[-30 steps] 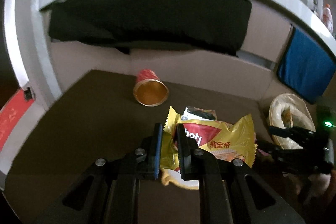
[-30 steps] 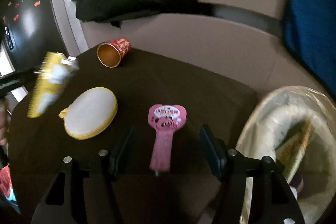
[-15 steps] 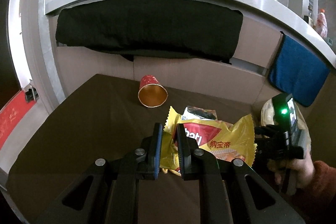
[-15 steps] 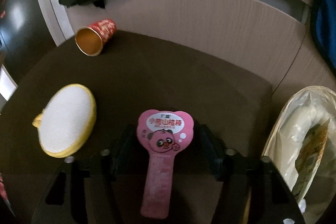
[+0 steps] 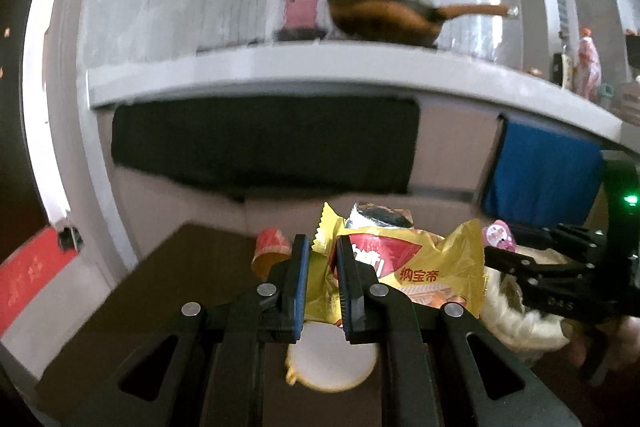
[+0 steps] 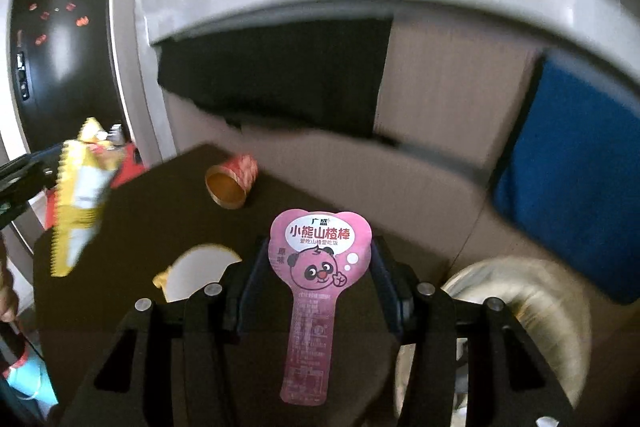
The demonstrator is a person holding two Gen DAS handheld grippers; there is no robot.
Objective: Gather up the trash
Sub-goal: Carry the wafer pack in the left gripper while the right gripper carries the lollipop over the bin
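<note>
My left gripper (image 5: 322, 267) is shut on a yellow snack bag (image 5: 416, 263) and holds it above the dark table (image 5: 160, 291). The bag also shows at the left of the right wrist view (image 6: 78, 195). My right gripper (image 6: 320, 267) is shut on a pink heart-topped wrapper (image 6: 316, 287) and holds it lifted off the table; the wrapper's top shows in the left wrist view (image 5: 498, 235). A red paper cup (image 6: 230, 181) lies on its side at the table's far end. A round yellow-rimmed lid (image 5: 332, 359) lies on the table.
A bin lined with a clear bag (image 6: 520, 311) stands at the right of the table. A black cloth (image 5: 264, 143) and a blue cloth (image 5: 540, 175) hang on the counter front behind. A pan (image 5: 388, 19) sits on the counter.
Both grippers have risen and tilted up. The right gripper closed on the pink wrapper and lifted it from the table. The left still holds the yellow bag.
</note>
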